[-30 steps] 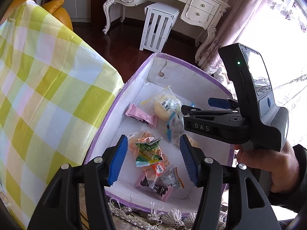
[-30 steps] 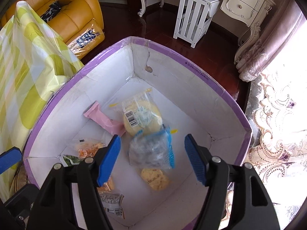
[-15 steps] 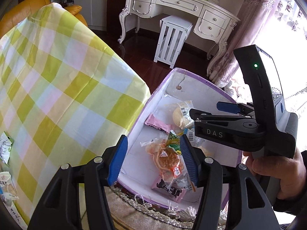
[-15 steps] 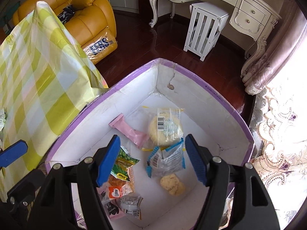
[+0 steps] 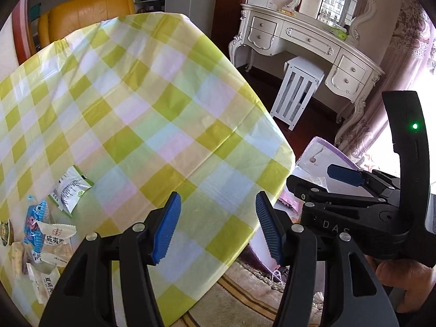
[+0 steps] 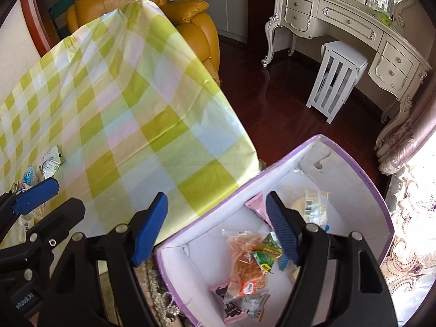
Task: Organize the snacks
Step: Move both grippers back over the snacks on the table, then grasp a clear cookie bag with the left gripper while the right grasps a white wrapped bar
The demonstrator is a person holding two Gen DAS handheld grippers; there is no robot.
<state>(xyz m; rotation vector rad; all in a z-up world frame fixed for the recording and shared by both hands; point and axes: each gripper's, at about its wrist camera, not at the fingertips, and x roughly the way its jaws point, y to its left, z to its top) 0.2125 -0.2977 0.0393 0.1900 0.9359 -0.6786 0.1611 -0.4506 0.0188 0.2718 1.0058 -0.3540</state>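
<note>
A purple-rimmed white box (image 6: 365,182) stands on the floor beside the table and holds several snack packets, among them an orange packet (image 6: 246,261), a green one (image 6: 268,253), a pink one (image 6: 254,204) and a round pastry (image 6: 309,205). My right gripper (image 6: 218,234) is open and empty above the box's left rim. My left gripper (image 5: 218,229) is open and empty over the table's right edge. Several loose snack packets (image 5: 49,234) lie at the table's left, one white-green (image 5: 69,188). The box corner (image 5: 321,158) shows behind the right gripper.
The table carries a yellow-green checked cloth (image 5: 136,114). A yellow armchair (image 6: 185,19) stands behind it. A white dressing table (image 6: 351,30) and white stool (image 6: 338,76) stand on the dark wood floor. A fringed rug (image 5: 259,297) lies under the box.
Both grippers have risen and swung left, away from the box toward the table. The loose snacks on the table have come into view. Both stay open and empty.
</note>
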